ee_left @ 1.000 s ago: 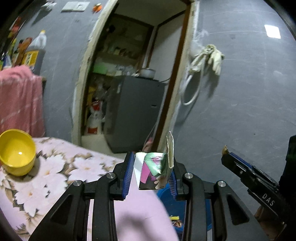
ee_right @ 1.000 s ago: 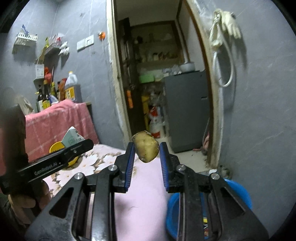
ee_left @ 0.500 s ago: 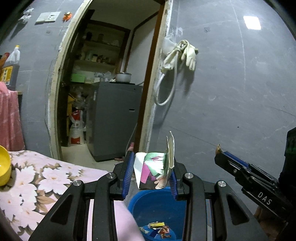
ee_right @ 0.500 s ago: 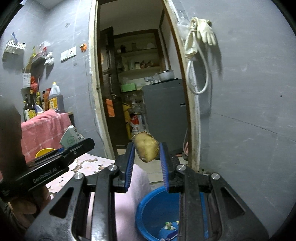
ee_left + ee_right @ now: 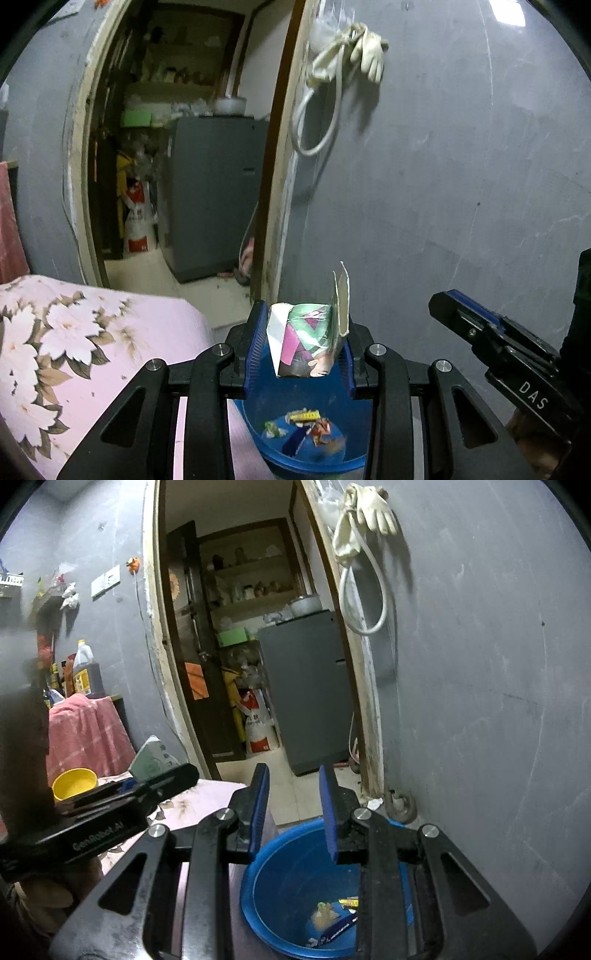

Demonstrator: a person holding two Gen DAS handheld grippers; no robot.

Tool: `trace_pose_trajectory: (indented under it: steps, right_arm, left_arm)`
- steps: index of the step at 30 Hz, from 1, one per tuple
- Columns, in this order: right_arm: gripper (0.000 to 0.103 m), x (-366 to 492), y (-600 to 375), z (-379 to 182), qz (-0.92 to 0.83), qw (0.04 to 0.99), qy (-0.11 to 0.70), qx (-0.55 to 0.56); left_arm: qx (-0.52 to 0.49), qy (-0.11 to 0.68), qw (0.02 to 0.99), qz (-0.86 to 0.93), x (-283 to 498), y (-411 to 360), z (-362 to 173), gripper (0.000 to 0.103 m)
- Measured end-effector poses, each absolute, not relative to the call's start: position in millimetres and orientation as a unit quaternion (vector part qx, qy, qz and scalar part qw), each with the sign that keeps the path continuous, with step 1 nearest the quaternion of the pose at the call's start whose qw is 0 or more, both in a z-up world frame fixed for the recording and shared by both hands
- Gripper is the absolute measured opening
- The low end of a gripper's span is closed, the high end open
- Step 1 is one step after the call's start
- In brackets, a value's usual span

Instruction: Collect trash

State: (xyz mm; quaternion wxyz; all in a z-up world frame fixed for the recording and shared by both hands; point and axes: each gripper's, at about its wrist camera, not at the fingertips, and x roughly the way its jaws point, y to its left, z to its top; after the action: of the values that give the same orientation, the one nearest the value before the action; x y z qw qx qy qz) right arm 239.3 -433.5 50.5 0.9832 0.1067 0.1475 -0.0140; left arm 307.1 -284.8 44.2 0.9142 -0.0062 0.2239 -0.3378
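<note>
Holding: the left gripper [image 5: 304, 321] pinches a squashed green, pink and white paper carton [image 5: 303, 339] between its blue pads [image 5: 255, 343].
Carton place: in the left wrist view it sits in the middle, right above the round blue plastic tub [image 5: 258, 435] at 6 o'clock.
Tub: small bright bits of wrapper trash [image 5: 306, 424] lie on its bottom.
Right gripper [image 5: 294, 786]: its pads are spread apart and nothing is between them. It hangs over the tub too.
Right gripper seen from the left: at 4 o'clock, well apart from the carton.
Worktop: a pink cloth with white flowers [image 5: 92, 350] covers it, at 8 o'clock, just beside the tub.
Yellow round bowl [image 5: 74, 781]: on the worktop at 9 o'clock in the right wrist view.
Wall: a white rubber glove [image 5: 369, 48] hangs at 1 o'clock by the open door.
Next room: a tall grey fridge [image 5: 210, 192] stands at 11 o'clock.
</note>
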Motion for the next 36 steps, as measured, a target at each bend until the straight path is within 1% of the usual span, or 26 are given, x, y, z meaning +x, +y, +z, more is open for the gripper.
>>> trace_pose_trajectory:
  steps: [6, 7, 9, 15, 24, 36]
  right_arm:
    - [0.035, 247, -444, 34, -0.022, 0.978, 0.170, 0.121]
    - [0.035, 247, -445, 32, -0.024, 0.977, 0.171, 0.123]
    - [0.035, 248, -448, 29, -0.027, 0.976, 0.175, 0.125]
    - [0.035, 248, -457, 21, -0.037, 0.972, 0.186, 0.135]
    - [0.035, 248, -460, 17, -0.043, 0.970, 0.191, 0.143]
    - [0.035, 236, -454, 26, -0.042, 0.972, 0.182, 0.142]
  left_arm:
    - [0.002, 0.277, 0.899, -0.339, 326, -301, 17, 0.032]
    - [0.003, 0.285, 0.896, -0.340, 328, -304, 13, 0.033]
    - [0.004, 0.302, 0.891, -0.340, 334, -308, 5, 0.042]
    - [0.004, 0.332, 0.881, -0.338, 340, -314, -16, 0.046]
    - [0.005, 0.325, 0.885, -0.334, 339, -313, -14, 0.046]
    - [0.002, 0.305, 0.895, -0.327, 322, -298, 8, 0.047]
